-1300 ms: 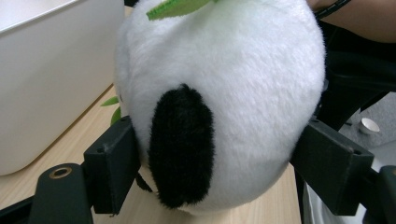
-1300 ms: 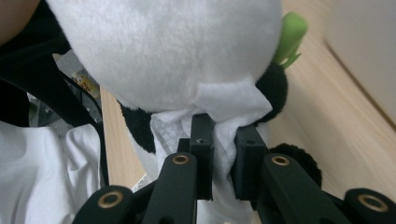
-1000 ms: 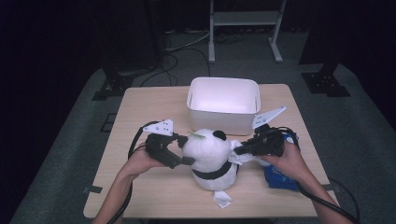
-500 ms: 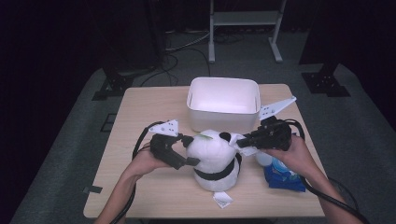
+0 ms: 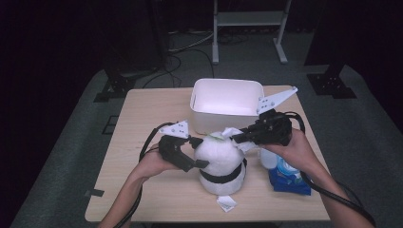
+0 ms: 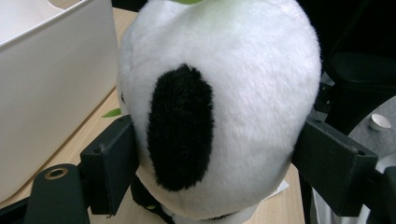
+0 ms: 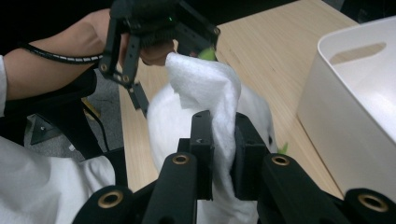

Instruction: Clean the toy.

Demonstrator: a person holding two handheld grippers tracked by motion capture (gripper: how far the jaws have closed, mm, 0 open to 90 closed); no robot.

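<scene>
A: Where was the toy panda [image 5: 219, 159]?
B: On the bench [image 5: 142, 123], by the white tub [image 5: 227, 97]. The left gripper [image 5: 198, 152] squeezed its head.
A: And the right gripper [image 5: 236, 137]?
B: It pinched a white cloth [image 7: 212, 98] tight.

Room dark beyond tabletop [image 5: 152, 114] (light wood, lit from above). Grey carpet floor [image 5: 71, 142]. White metal stand [image 5: 249, 19] past far edge, black cables [image 5: 183, 50] nr it. Black stand feet [image 5: 114, 88] at far corners.
</scene>
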